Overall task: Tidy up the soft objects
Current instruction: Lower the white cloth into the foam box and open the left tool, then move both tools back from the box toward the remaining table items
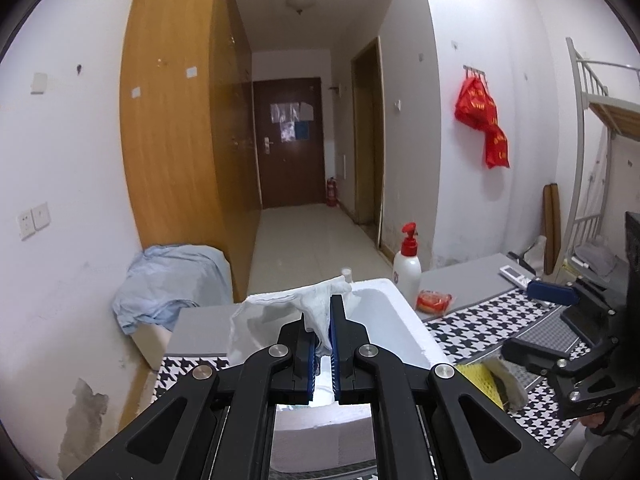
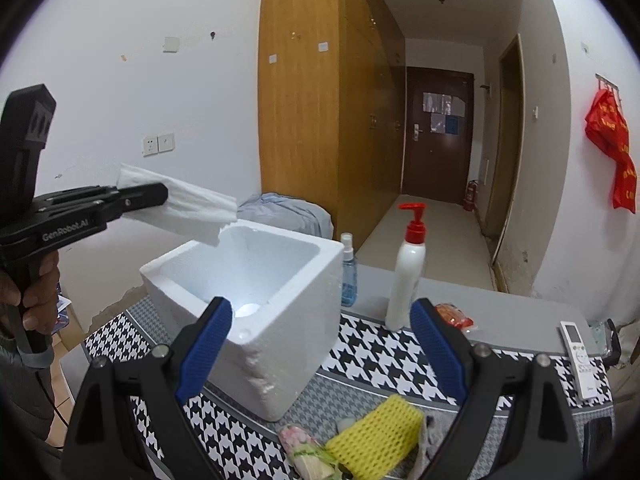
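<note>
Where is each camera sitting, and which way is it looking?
Left wrist: sits on the left gripper, looking along its shut fingers, which pinch a white cloth over the foam box; the right gripper shows at the side.
Right wrist: sits on the right gripper, looking between its open fingers at the box and yellow sponge; a hand holds the left gripper.
Both see the box, pump bottle, wardrobe and hallway door.

"GenRobot.AI" on the left tool (image 2: 162, 194); "DAS" on the right tool (image 1: 556, 294)
</note>
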